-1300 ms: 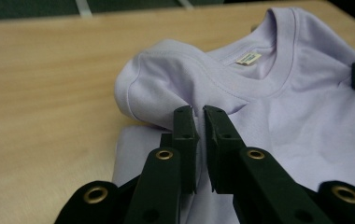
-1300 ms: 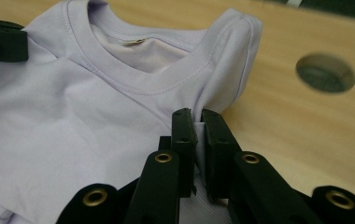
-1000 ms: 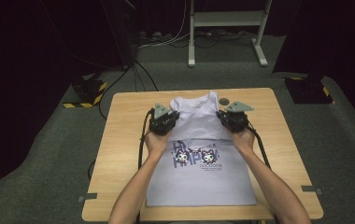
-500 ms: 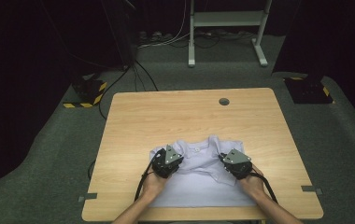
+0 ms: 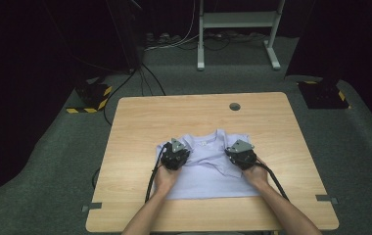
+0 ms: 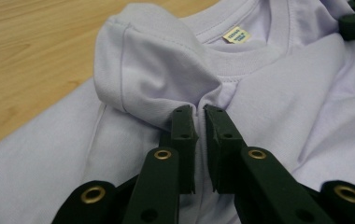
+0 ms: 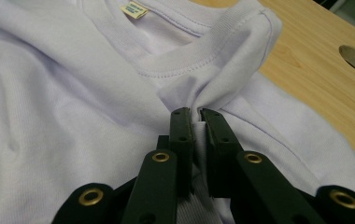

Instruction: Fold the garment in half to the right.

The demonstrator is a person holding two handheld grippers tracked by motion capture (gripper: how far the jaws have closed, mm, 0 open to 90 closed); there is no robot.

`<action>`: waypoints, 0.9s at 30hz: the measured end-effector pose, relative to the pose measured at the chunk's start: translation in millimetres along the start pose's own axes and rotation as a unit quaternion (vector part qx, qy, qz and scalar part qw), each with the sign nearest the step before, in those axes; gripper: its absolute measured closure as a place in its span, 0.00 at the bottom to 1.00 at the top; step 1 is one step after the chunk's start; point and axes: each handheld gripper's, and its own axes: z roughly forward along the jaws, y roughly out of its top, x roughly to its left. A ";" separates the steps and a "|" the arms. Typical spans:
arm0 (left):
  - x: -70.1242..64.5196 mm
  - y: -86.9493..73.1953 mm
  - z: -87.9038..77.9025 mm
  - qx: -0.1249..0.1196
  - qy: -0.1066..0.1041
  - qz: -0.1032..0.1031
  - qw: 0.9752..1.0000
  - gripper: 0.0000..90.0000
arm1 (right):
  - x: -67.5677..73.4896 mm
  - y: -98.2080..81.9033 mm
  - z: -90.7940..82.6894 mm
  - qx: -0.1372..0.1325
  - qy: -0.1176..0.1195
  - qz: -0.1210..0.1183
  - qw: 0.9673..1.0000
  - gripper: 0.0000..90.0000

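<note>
Both tongs (image 5: 175,157) (image 5: 242,155), each clenched on a shoulder of the shirt (image 5: 208,171), had pulled its top toward the bench's (image 5: 140,122) near edge; fold made, release left

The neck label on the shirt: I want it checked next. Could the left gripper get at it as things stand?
Probably not yet. The left gripper has its jaws shut on a pinch of the t-shirt, so it must let go first. Otherwise the way looks free: the label lies uncovered inside the collar just beyond.
</note>
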 end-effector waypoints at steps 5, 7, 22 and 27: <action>12.1 10.1 11.9 0.001 0.008 -0.020 1.000 0.91 | -11.3 11.1 17.7 0.004 -0.008 0.024 1.000 0.92; 14.1 10.2 12.6 -0.001 0.002 -0.025 1.000 0.91 | -13.1 11.7 19.1 0.004 -0.008 0.029 1.000 0.92; 20.1 34.4 -14.0 -0.060 0.005 -0.068 0.996 0.35 | -45.5 19.4 -18.4 -0.054 0.011 0.160 0.986 0.47; 25.2 46.4 4.3 -0.043 0.029 -0.092 0.994 0.29 | -50.8 36.5 -2.4 -0.042 0.014 0.179 0.983 0.44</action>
